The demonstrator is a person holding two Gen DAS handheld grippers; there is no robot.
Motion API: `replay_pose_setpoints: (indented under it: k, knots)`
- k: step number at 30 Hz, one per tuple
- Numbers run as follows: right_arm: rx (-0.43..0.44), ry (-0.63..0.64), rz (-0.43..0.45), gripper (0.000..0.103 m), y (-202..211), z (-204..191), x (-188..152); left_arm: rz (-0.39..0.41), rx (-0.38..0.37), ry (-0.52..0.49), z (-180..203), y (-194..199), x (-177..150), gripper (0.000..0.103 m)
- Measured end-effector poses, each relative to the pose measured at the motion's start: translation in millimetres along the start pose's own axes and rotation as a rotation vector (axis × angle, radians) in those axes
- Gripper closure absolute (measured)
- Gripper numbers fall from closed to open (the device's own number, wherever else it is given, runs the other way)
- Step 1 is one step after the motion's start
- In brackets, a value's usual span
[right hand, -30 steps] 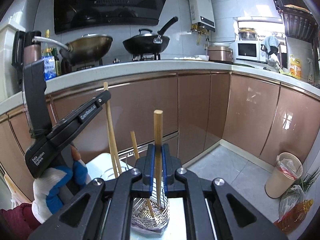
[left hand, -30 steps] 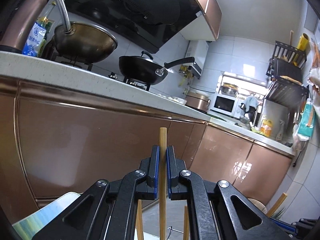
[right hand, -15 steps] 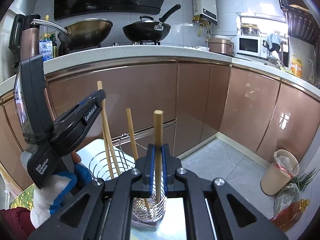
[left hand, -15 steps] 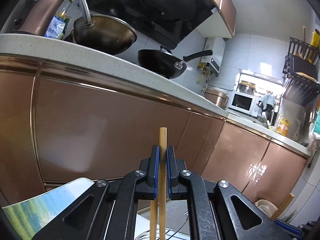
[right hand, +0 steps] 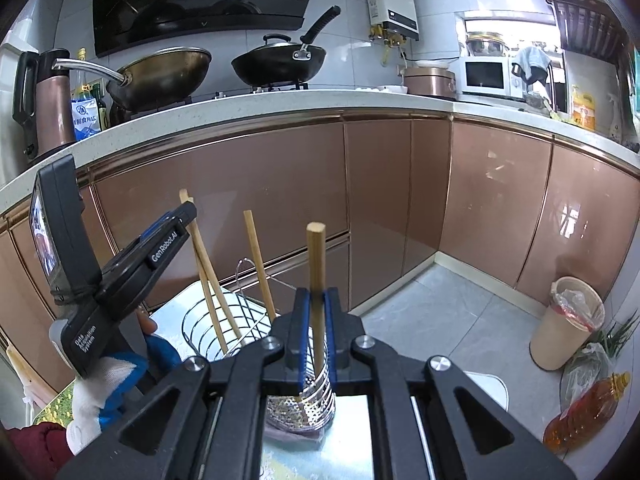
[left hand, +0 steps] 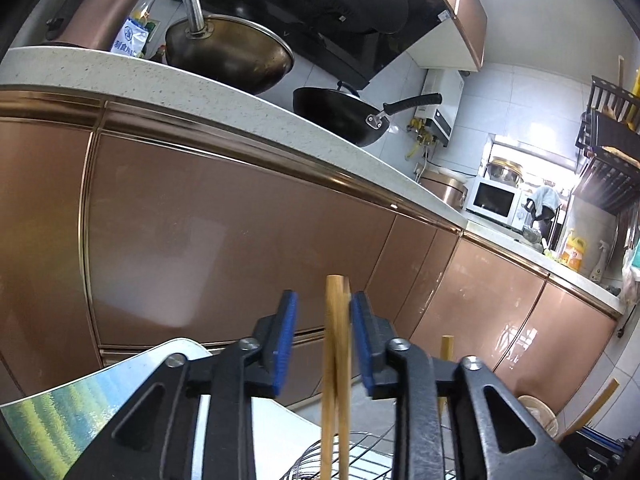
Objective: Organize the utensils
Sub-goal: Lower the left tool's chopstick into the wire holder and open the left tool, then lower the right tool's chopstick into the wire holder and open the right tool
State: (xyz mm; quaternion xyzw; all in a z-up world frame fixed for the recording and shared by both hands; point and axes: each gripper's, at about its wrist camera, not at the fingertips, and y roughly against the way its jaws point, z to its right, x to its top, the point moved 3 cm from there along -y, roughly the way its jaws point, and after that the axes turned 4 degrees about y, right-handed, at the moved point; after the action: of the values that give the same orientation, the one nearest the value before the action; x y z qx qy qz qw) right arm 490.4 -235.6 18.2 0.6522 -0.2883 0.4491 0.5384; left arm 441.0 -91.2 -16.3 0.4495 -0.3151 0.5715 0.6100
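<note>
Now — left gripper (left hand: 323,344) jaws apart; right gripper (right hand: 315,332) clamps upright chopstick (right hand: 316,264) — tip down.

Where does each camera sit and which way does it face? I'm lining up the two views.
Left wrist: on the left gripper, tilted up at cabinets and black wok; jaws open around chopsticks.
Right wrist: on the right gripper, facing the counter; jaws shut on one chopstick; left gripper and gloved hand visible.
Shared: wok, microwave, wire holder.

Copper cabinet fronts (right hand: 280,184) under a pale counter (right hand: 320,100), grey-tiled floor (right hand: 460,312).
</note>
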Motion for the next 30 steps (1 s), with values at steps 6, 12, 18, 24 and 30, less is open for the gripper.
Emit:
replay_pose_setpoints:
  k: [6,12,18,24,30]
  knots:
    - [0.002,-0.022,-0.003,0.095,10,1,-4,-0.014,-0.002,-0.014,-6,12,3,0.063]
    - [0.002,-0.049,0.018,0.095,29,1,-3,-0.006,-0.012,-0.054,-8,36,13,0.054]
    - [-0.014,-0.073,0.028,0.095,60,-6,-11,-0.066,0.018,-0.147,-19,72,16,0.044]
    - [-0.046,-0.063,-0.001,0.095,87,-28,-47,-0.149,0.040,-0.264,-39,119,4,0.043]
    - [-0.057,-0.073,-0.034,0.093,108,-48,-85,-0.205,0.016,-0.304,-58,162,-7,0.039]
